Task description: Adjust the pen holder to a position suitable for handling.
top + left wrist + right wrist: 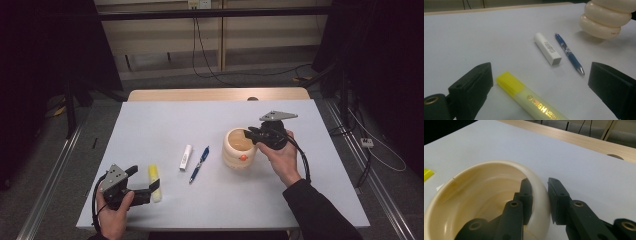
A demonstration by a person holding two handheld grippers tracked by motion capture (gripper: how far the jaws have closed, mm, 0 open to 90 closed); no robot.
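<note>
Cream holder (239,148) stands right of centre on the table (165,120), the right gripper (255,134) at its rim. Yellow highlighter (154,183) lies at the left gripper (145,182). Left gripper view: jaws spread wide around the highlighter (531,100), not touching; white tube (547,48) and blue pen (569,53) beyond. Right gripper view: jaws clamp the holder's wall (537,195), one inside, one outside.

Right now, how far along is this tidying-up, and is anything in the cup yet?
Nothing looks stowed: the cream cup appears empty inside. In hand: the right gripper pinches the cup's rim, one finger inside and one outside, while the left gripper is open around the yellow highlighter. Left lying on the table: the highlighter, white stick and blue pen.
</note>
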